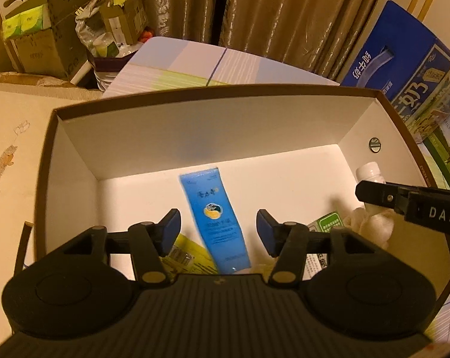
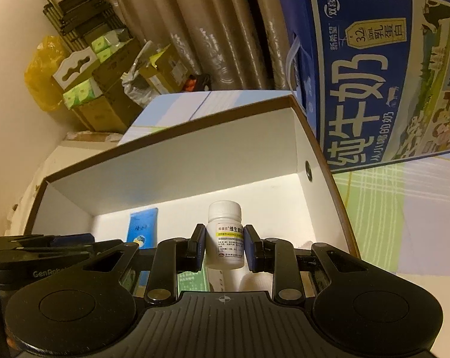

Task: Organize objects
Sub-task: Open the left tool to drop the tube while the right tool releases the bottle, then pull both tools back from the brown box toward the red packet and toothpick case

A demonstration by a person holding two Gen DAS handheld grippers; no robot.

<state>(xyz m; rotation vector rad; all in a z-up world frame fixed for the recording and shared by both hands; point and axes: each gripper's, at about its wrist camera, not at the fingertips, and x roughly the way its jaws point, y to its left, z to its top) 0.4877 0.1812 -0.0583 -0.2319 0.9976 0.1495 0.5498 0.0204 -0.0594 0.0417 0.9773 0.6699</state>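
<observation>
A white box with a brown rim [image 1: 213,92] [image 2: 195,119] stands open below both grippers. My left gripper [image 1: 219,226] is open above the box, and a slightly blurred blue tube [image 1: 214,217] [image 2: 142,226] sits between and beneath its fingers, untouched by the pads. My right gripper [image 2: 224,246] is shut on an upright white pill bottle [image 2: 225,238] over the box's right part. From the left wrist view the right gripper [image 1: 371,191] reaches in from the right, with the bottle's cap [image 1: 369,171] showing behind it. The left gripper [image 2: 46,244] shows at the left edge.
Inside the box lie a green-and-white carton [image 1: 329,223], a yellow packet [image 1: 189,247] and a cream cloth [image 1: 371,223]. A big blue milk case [image 1: 403,68] [image 2: 374,74] stands right of the box. Cardboard boxes [image 1: 40,29] and curtains [image 1: 284,15] are behind.
</observation>
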